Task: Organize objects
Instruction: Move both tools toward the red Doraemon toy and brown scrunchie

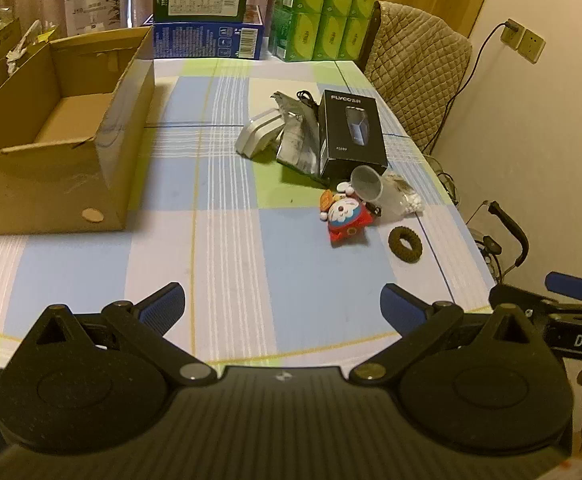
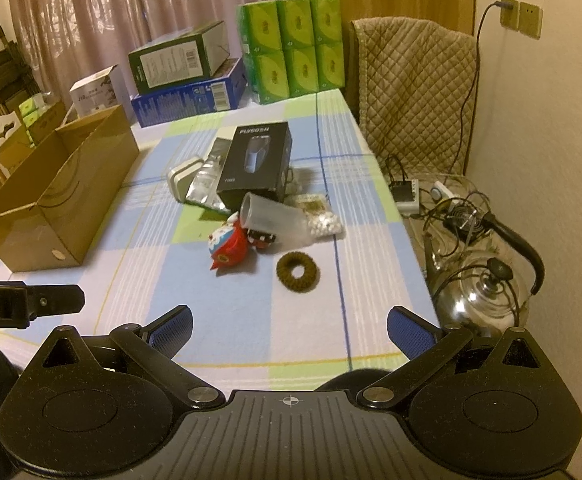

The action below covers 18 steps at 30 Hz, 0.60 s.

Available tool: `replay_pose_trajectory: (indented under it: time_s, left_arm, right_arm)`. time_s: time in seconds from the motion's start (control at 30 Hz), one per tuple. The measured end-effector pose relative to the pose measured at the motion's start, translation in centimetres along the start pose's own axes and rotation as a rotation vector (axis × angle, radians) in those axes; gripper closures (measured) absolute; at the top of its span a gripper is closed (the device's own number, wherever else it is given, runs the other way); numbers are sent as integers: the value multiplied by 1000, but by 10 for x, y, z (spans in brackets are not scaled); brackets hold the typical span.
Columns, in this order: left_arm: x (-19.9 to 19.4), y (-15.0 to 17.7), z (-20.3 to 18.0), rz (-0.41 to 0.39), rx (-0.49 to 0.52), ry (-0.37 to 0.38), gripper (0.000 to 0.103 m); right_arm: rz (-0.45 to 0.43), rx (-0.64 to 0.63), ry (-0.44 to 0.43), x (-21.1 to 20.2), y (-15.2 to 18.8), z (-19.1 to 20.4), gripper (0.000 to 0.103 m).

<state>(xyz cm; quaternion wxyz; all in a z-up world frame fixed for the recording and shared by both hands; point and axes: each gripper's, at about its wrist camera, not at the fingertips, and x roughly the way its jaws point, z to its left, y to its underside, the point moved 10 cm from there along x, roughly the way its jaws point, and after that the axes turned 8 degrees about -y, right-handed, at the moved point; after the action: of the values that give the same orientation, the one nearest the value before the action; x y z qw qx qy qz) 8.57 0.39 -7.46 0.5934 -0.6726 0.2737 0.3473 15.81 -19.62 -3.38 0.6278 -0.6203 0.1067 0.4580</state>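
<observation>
A clutter of small items lies right of centre on the checked tablecloth: a black shaver box, a silver foil pouch, a white case, a clear plastic cup on its side, a red and blue toy figure, a bag of white beads and a brown hair tie. An open cardboard box stands at the left. My left gripper and right gripper hover open over the near table edge, holding nothing.
Stacked boxes and green tissue packs line the far end of the table. A quilt-covered chair stands at the right side. Beside the table at the right are a glass kettle, cables and a wall socket.
</observation>
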Motion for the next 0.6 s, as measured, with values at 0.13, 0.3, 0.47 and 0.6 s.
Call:
replay_pose_trajectory:
  time_s: [0.13,0.3,0.47,0.6]
  left_arm:
    - [7,-8,-4,2,3,16,1]
    - [15,-21,-9,-22,17,32,1]
    - [31,-37,-15,-35,18,46,1]
    - [49,-46,-21,-27,34,58,1]
  right_arm:
    - [-26,-24,6,-2,-15,-4,2]
    - [-62,-44,5,-4,-37,-13,2]
    - [-78,-51,12,0,-50,-28,3]
    - [-61,-61,-1,16,-46,-41,3]
